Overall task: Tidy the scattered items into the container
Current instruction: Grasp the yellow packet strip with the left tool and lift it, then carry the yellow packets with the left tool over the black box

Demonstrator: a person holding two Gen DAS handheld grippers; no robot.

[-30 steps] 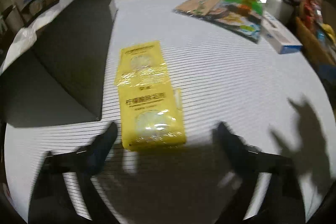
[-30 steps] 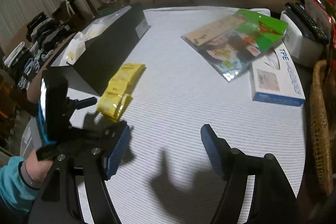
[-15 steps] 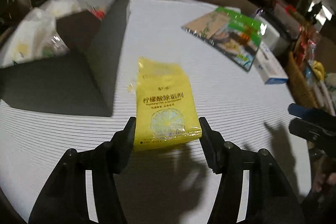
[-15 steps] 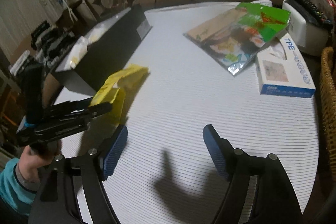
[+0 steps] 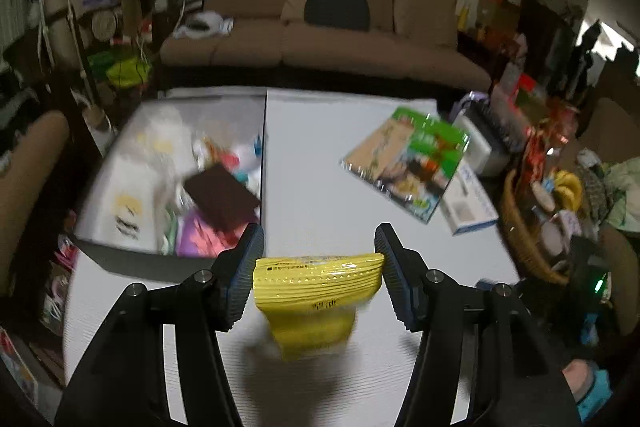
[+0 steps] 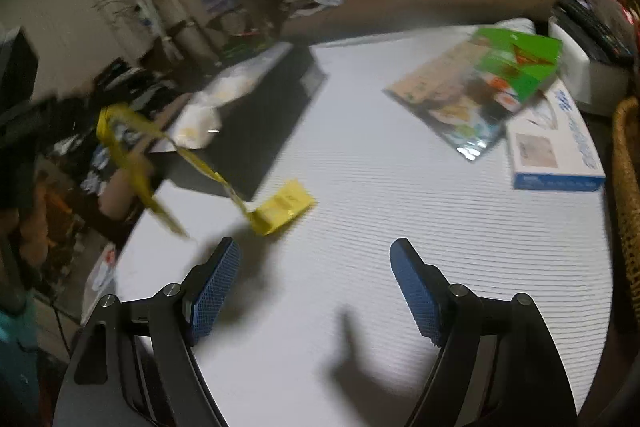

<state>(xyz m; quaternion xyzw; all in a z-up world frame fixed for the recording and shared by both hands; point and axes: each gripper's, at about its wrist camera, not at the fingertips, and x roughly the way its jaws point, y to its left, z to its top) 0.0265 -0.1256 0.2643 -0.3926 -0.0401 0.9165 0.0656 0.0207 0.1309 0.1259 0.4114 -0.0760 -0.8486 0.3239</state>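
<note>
My left gripper (image 5: 319, 269) is shut on a strip of joined yellow sachets (image 5: 316, 281) and holds it lifted above the white table (image 5: 320, 155). In the right wrist view the strip (image 6: 132, 151) hangs from the left gripper at the left, and its last sachet (image 6: 282, 207) still touches the table. The black container (image 5: 132, 259), filled with several items, stands to the left of the lifted strip. My right gripper (image 6: 314, 281) is open and empty above the table's near side.
A green snack bag (image 5: 408, 163) and a blue-and-white box (image 5: 470, 203) lie at the far right of the table. A white appliance (image 5: 480, 143) stands behind them. A wicker basket (image 5: 532, 231) sits off the right edge. A brown sofa (image 5: 320, 39) is behind.
My left gripper closed on the yellow sachet strip and lifted it off the table, unfolding it. The left view now looks down into the container. The right gripper stayed open, roughly in place.
</note>
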